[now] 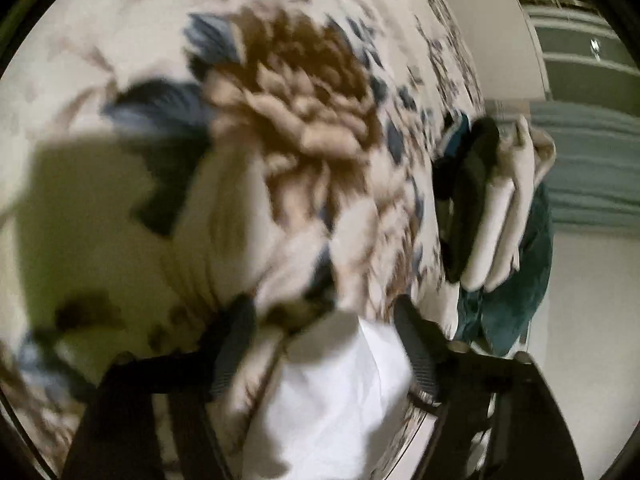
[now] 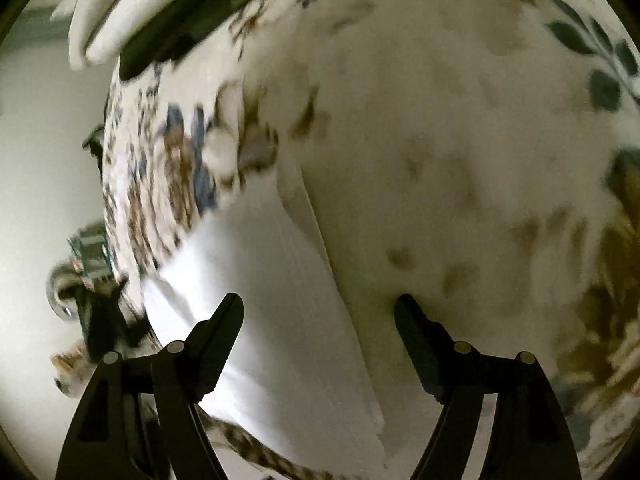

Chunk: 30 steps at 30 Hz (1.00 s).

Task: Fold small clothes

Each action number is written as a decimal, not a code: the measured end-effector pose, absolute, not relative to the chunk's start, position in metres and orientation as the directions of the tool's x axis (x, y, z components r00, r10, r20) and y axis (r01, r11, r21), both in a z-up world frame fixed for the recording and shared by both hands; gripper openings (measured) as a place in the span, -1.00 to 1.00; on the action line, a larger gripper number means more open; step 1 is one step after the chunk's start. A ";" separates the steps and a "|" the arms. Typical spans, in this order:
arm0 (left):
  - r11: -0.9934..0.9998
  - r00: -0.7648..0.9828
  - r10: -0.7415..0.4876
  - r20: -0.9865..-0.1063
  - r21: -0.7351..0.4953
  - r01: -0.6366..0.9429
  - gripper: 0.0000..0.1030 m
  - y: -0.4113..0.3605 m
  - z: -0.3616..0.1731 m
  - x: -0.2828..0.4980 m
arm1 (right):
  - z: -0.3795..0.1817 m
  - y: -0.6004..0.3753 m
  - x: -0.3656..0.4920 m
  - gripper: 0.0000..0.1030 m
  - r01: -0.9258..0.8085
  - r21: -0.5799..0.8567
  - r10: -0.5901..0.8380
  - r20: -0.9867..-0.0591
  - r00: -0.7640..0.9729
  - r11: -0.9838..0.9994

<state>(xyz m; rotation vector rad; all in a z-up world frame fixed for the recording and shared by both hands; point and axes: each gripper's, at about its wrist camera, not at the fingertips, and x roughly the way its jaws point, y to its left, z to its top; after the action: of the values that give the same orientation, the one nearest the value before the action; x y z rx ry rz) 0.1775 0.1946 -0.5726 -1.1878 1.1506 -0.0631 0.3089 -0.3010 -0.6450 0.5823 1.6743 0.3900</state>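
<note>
The floral bedspread [image 2: 460, 140] fills the ground ahead of both grippers. On it, directly beneath and between the spread fingers of the right gripper [image 2: 319, 316], lies the white garment [image 2: 280, 300], folded flat. It looks light, limp and easily creased, so pinching a corner or hem seems wisest. The left gripper [image 1: 322, 330] also stands open, empty, over the same cloth.

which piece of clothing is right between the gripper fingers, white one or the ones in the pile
The white garment: it lies flat on the floral bedspread between both open grippers' fingers. The folded pile of dark and cream pieces sits apart at the bed's edge.
</note>
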 end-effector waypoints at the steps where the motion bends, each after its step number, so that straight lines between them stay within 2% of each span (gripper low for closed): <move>1: 0.447 0.462 -0.589 -0.663 -0.744 -0.497 0.45 0.189 -0.572 0.179 | -0.646 -0.302 0.317 0.55 0.178 0.569 0.590 -0.802 -0.100 0.803; 2: 0.455 0.448 -0.601 -0.662 -0.744 -0.489 0.45 0.182 -0.572 0.178 | -0.647 -0.300 0.324 0.53 0.189 0.581 0.602 -0.794 -0.081 0.791; 4: 0.494 0.415 -0.604 -0.680 -0.728 -0.475 0.45 0.169 -0.573 0.182 | -0.647 -0.293 0.335 0.05 0.188 0.599 0.615 -0.788 -0.034 0.778; 5: 0.511 0.407 -0.598 -0.691 -0.719 -0.471 0.45 0.164 -0.574 0.185 | -0.648 -0.288 0.339 -0.76 0.178 0.595 0.610 -0.792 -0.036 0.784; 6: 0.525 0.403 -0.592 -0.699 -0.713 -0.465 0.41 0.161 -0.574 0.189 | -0.648 -0.286 0.341 -0.94 0.179 0.585 0.600 -0.799 -0.039 0.791; 7: 0.550 0.399 -0.574 -0.715 -0.697 -0.459 0.38 0.158 -0.574 0.193 | -0.647 -0.286 0.342 -0.94 0.187 0.578 0.591 -0.807 -0.019 0.795; 9: 0.608 0.382 -0.530 -0.757 -0.653 -0.451 -0.77 0.155 -0.574 0.201 | -0.645 -0.291 0.344 -0.95 0.194 0.525 0.535 -0.845 -0.002 0.829; 15: 0.628 0.343 -0.528 -0.777 -0.629 -0.459 -0.75 0.159 -0.585 0.214 | -0.650 -0.299 0.345 -0.94 0.220 0.481 0.495 -0.869 -0.012 0.849; 17: 0.596 0.349 -0.553 -0.756 -0.652 -0.468 -0.65 0.164 -0.583 0.212 | -0.650 -0.300 0.346 -0.87 0.234 0.491 0.515 -0.856 -0.052 0.839; 19: 0.567 0.359 -0.571 -0.739 -0.671 -0.478 -0.19 0.169 -0.578 0.205 | -0.644 -0.310 0.341 -0.56 0.257 0.521 0.556 -0.827 -0.084 0.814; 20: 0.552 0.371 -0.580 -0.725 -0.685 -0.475 0.20 0.170 -0.572 0.199 | -0.638 -0.317 0.335 -0.19 0.258 0.529 0.565 -0.821 -0.085 0.808; 21: 0.538 0.387 -0.585 -0.713 -0.698 -0.473 0.36 0.172 -0.566 0.189 | -0.632 -0.325 0.326 0.09 0.257 0.538 0.573 -0.815 -0.085 0.803; 25: 0.514 0.390 -0.607 -0.693 -0.716 -0.472 0.36 0.163 -0.549 0.152 | -0.625 -0.347 0.274 0.14 0.267 0.535 0.585 -0.793 -0.167 0.802; 30: 0.510 0.316 -0.638 -0.702 -0.693 -0.509 0.36 0.134 -0.560 0.113 | -0.651 -0.350 0.208 0.14 0.339 0.507 0.600 -0.747 -0.285 0.792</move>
<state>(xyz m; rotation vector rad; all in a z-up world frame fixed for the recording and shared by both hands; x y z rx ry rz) 0.1133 0.1337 -0.5596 -1.1211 1.3263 -0.1140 0.2078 -0.3499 -0.6513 0.7115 1.8981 0.3019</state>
